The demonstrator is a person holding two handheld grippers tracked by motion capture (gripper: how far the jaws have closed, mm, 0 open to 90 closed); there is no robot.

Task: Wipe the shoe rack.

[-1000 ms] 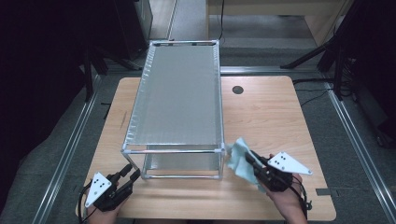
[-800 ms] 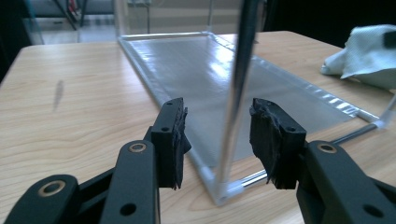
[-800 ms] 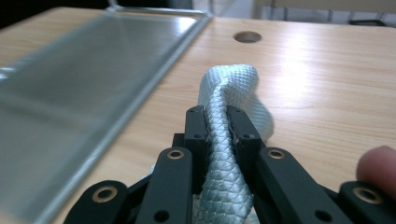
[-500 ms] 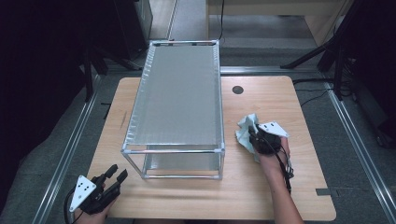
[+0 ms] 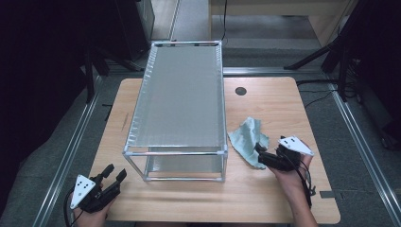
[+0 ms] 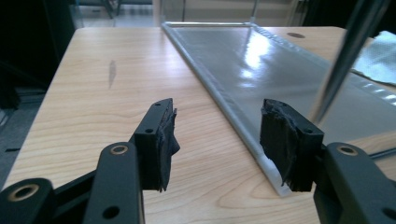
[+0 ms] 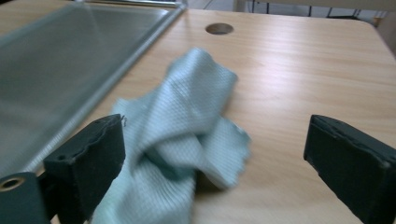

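A light teal cloth (image 5: 248,139) lies crumpled on the wooden table (image 5: 274,99), just right of a tall metal-framed rack (image 5: 177,94) with a silvery top sheet. My right gripper (image 5: 259,152) sits at the cloth's near edge. Its jaws have just been opening and now stand wide apart. In the right gripper view the cloth (image 7: 187,121) lies loose between and ahead of the right gripper (image 7: 215,126), and neither pad presses on it. My left gripper (image 5: 117,171) rests at the table's front left, open and with nothing in it. Its jaws have also been opening, and it (image 6: 217,109) faces the rack's lower shelf (image 6: 261,56).
The rack takes up the table's middle, running from the front to the far edge. A round cable hole (image 5: 240,91) lies at the back right of the tabletop. Bare wood lies left of the rack and to the right of the cloth. Dark floor and rails surround the table.
The right gripper carried the cloth away from the rack's front corner, let it go on the table, and drew back a little with its jaws spread. The left gripper drifted slightly left.
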